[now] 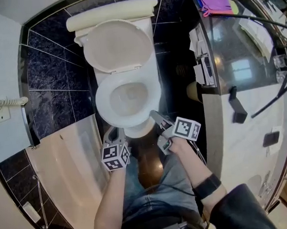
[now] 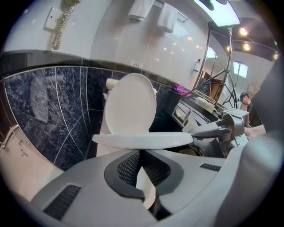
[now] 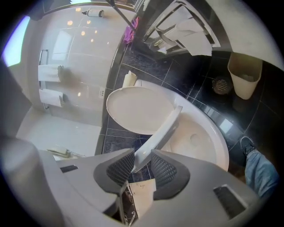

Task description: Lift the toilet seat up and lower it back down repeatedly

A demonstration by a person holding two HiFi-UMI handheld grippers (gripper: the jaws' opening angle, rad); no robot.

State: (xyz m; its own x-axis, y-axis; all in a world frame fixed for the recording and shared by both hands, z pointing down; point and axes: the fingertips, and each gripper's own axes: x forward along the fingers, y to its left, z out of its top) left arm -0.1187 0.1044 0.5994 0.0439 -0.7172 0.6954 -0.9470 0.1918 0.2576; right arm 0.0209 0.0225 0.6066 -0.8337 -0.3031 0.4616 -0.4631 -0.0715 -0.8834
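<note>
Closest to you, your left gripper [image 1: 113,134] sits just off the front left of the bowl [image 1: 130,98]. Its jaws are pinched together with nothing in them, and in the left gripper view [image 2: 140,153] you only see white porcelain past the tips.

Your right gripper [image 1: 157,118] is at the front right, and its jaws are clamped on the front edge of the seat [image 1: 103,102]. The right gripper view [image 3: 138,165] shows it best: the seat [image 3: 162,131] runs out from between the pads and slants up off the rim, so it's partway raised, neither flat on the bowl [image 3: 199,142] nor against the lid [image 3: 137,108]. From the left gripper view the seat [image 2: 142,140] looks like a flat white band, with the right gripper [image 2: 217,131] hanging on at its right end.

Behind that, the lid [image 1: 115,44] stands open against the tank [image 1: 111,15].

Further out there's a small bin [image 1: 193,90] on the dark tile right of the toilet and a tub [image 1: 68,167] on the left. On the left wall hangs a phone [image 1: 2,105]. A purple cloth [image 1: 213,0] lies at the far end of the counter [image 1: 242,49].
</note>
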